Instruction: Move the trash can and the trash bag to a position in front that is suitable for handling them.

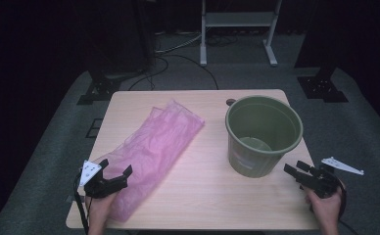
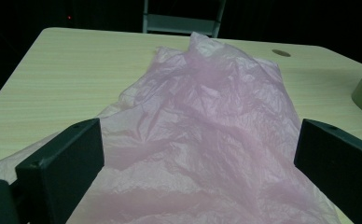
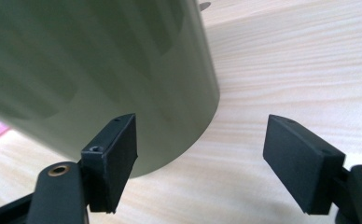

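bag (image 1: pixel 154 142) left of bucket (image 1: pixel 263 134)

The right tongs (image 3: pixel 200 163) stand spread wide just beside the green bin's (image 3: pixel 90 65) base on the table (image 3: pixel 300 56).

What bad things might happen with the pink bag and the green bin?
The pink plastic bag is thin and crumpled, so the open left gripper might pinch only one layer, or tear it. The green bin stands near the table's right edge; a bump from the open right gripper might push it off.
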`<state>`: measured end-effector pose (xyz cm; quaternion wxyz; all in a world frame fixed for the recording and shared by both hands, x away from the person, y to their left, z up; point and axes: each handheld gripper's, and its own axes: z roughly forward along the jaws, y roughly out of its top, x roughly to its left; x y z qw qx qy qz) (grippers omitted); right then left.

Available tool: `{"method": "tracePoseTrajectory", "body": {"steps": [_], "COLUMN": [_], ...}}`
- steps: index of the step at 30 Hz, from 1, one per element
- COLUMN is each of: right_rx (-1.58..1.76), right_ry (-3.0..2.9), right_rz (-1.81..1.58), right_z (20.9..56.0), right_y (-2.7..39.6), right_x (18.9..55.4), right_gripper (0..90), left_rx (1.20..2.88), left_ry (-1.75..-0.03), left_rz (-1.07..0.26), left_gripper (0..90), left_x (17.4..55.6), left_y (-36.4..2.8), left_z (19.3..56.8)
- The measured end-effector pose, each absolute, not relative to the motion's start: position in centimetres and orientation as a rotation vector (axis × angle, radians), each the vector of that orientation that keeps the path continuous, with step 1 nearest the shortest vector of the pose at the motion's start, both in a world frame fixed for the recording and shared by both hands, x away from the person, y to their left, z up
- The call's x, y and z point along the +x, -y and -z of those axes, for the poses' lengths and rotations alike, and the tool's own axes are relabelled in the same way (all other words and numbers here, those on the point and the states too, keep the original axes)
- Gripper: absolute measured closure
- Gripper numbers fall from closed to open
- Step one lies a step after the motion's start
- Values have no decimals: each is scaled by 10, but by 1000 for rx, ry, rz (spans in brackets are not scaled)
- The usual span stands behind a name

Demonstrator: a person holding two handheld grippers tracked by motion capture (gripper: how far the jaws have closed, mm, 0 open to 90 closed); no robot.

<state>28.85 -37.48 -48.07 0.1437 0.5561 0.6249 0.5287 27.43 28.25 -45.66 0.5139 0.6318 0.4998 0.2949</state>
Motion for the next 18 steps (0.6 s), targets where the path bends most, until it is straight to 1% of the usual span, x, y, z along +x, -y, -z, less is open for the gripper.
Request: {"method": "tracePoseTrajectory", "body": {"steps": [9, 18], "right_rx": [1633, 1664], "right_ry": [-1811, -1820], "right_rz": [-1427, -1360], "right_z": [478, 468], "right_y": [383, 384], "right_x": [317, 363], "right_gripper": [252, 252], "left_rx": [1533, 1543], "left_ry": [-1200, -1204], "left_rz": [-709, -686], "left_gripper": [3, 3], "left_x": [274, 275], "left_y": [-283, -282], "left_z": [456, 457]}}
